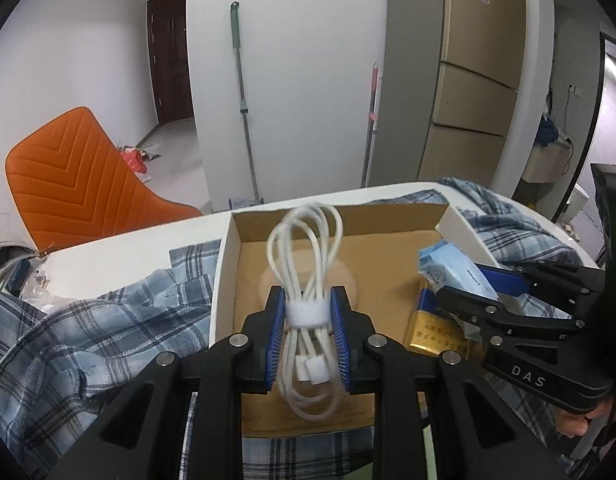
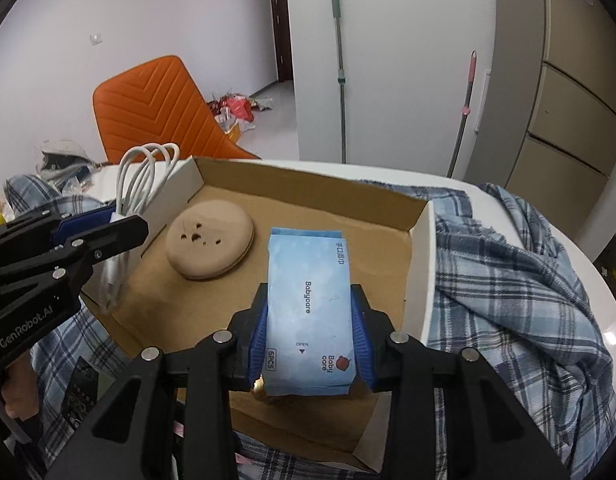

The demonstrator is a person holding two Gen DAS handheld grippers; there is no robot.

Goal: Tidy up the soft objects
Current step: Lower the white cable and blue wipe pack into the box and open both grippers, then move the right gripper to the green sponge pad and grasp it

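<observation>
My left gripper [image 1: 307, 314] is shut on a coiled white cable [image 1: 306, 248] bound with a white strap, held above the open cardboard box [image 1: 224, 264]. The cable [image 2: 146, 176] also shows in the right wrist view at the box's left wall. My right gripper [image 2: 308, 312] is shut on a blue Babycare wipes pack [image 2: 308, 304], held over the box floor [image 2: 328, 216]; the pack [image 1: 452, 266] shows at the right in the left wrist view. A round tan pad [image 2: 210, 240] lies in the box. A gold packet [image 1: 432, 332] lies in the box under the right gripper.
The box rests on a blue plaid cloth [image 2: 508, 280] spread on a white round table [image 1: 120, 248]. An orange chair [image 1: 80, 180] stands beyond the table's left. Two mops [image 1: 244, 112] lean on the wall behind. Clutter [image 1: 12, 276] lies at the table's left edge.
</observation>
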